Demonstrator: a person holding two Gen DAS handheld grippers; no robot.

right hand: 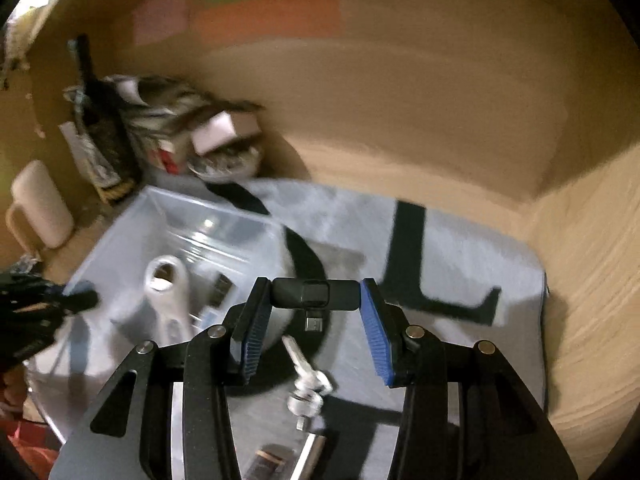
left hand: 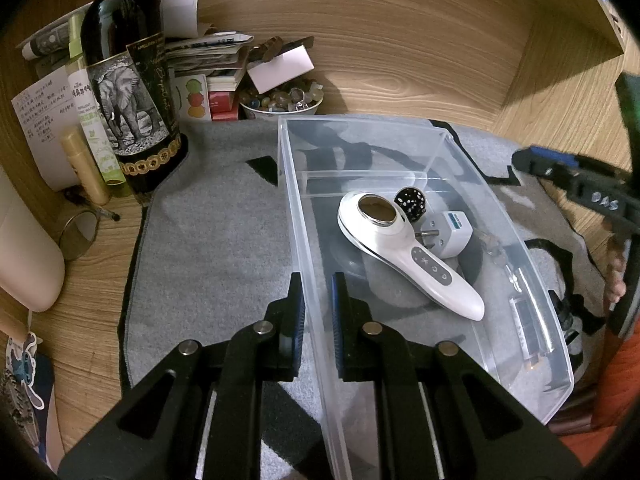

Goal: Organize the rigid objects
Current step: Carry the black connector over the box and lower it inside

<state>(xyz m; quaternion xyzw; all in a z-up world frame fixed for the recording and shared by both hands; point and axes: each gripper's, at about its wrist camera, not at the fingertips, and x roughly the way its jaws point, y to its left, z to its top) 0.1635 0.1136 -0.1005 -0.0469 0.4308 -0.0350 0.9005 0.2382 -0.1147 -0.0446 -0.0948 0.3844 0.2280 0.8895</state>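
Observation:
A clear plastic bin (left hand: 520, 240) stands on a grey mat (left hand: 216, 240). In it lie a white handheld device (left hand: 404, 248), a black speckled ball (left hand: 410, 200) and a white plug adapter (left hand: 452, 236). My left gripper (left hand: 318, 292) is shut on the bin's left wall. My right gripper (right hand: 314, 296) is shut on a small black adapter (right hand: 314, 294) and holds it above the mat, right of the bin (right hand: 132, 220). A key (right hand: 298, 356) and small items lie on the mat below it. The right gripper also shows in the left wrist view (left hand: 576, 184); this right wrist view is blurred.
A dark wine bottle (left hand: 124, 80), a green spray bottle (left hand: 92, 120), a lip balm tube (left hand: 84, 164), stacked papers (left hand: 208, 56) and a bowl of stones (left hand: 280, 100) crowd the back left corner. Wooden walls (left hand: 400, 40) enclose the desk. A white mug (right hand: 40, 204) stands left.

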